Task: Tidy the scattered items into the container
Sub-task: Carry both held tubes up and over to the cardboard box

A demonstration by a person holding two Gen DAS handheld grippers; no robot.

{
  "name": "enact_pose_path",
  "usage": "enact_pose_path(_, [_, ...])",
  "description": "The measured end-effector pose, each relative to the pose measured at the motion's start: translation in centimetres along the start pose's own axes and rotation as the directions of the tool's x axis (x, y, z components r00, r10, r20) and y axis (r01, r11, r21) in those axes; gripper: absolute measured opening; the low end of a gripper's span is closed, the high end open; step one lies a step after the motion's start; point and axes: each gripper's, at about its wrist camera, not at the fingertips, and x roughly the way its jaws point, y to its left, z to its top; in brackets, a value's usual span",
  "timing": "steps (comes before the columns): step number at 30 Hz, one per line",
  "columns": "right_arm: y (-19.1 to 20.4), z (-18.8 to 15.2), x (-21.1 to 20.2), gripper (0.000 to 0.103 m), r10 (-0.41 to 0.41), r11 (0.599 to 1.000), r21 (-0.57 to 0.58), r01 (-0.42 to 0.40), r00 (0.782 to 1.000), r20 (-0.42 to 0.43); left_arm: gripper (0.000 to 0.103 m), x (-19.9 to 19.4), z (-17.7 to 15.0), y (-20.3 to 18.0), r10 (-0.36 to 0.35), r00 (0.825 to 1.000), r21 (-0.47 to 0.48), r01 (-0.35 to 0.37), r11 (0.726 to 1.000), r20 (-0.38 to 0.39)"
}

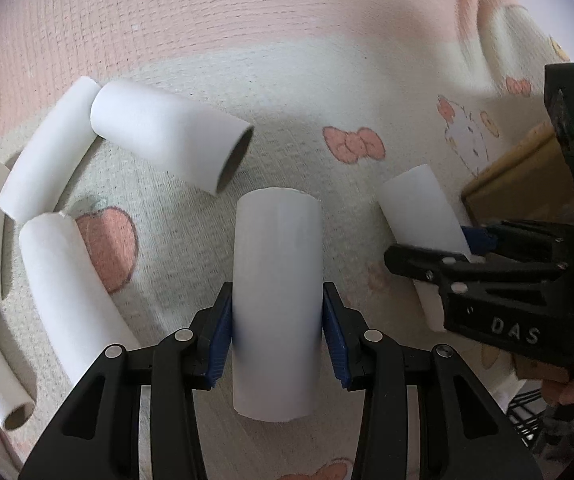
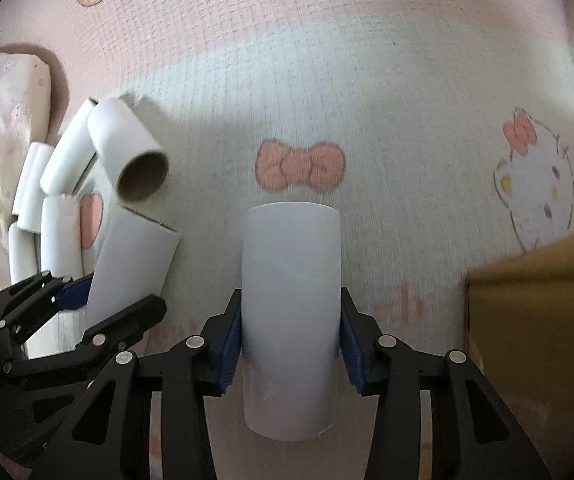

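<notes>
A pink and white cartoon blanket (image 2: 387, 92) covers the whole scene. At far right stands the brown cardboard box (image 2: 539, 304). A pile of white tubes (image 1: 51, 216) lies at the left. The left gripper (image 1: 277, 336) presses its blue pads on one white tube (image 1: 277, 280). The right gripper (image 2: 291, 344) grips another white tube (image 2: 291, 292), near the box.
</notes>
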Motion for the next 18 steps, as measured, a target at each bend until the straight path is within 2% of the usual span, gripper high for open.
enact_pose_path(7, [3.2, -4.1, -1.0, 0.041, -0.026, 0.998, -0.056, 0.025, 0.999, -0.022, 0.045, -0.6, -2.5, -1.5, 0.035, 0.998, 0.034, -0.037, 0.999, 0.043])
enact_pose_path(10, [3.9, -5.0, -1.7, 0.041, 0.001, 0.999, -0.051, -0.002, 1.0, -0.023, 0.045, -0.7, -3.3, -2.0, 0.035, 0.998, 0.028, -0.037, 0.999, 0.055])
enact_pose_path(13, [5.0, -5.9, -2.8, 0.041, -0.015, 0.998, -0.066, 0.015, 1.0, -0.007, 0.045, -1.3, -3.9, -2.3, 0.015, 0.998, 0.037, -0.017, 0.999, 0.065])
enact_pose_path(15, [5.7, -6.5, -3.6, 0.041, -0.028, 0.996, -0.079, 0.029, 1.0, 0.008, 0.045, -1.9, -4.2, -3.1, 0.036, 0.996, 0.07, -0.042, 0.997, 0.088])
enact_pose_path(16, [5.9, -6.7, -4.0, 0.041, 0.021, 0.981, -0.191, -0.025, 1.0, -0.019, 0.045, -2.4, -4.3, -3.8, 0.053, 0.993, 0.094, -0.062, 0.994, 0.103])
enact_pose_path(18, [6.6, -7.2, -5.0, 0.041, 0.025, 0.979, -0.2, -0.026, 1.0, -0.01, 0.045, -3.3, -4.5, -4.6, 0.082, 0.989, 0.125, -0.098, 0.987, 0.124])
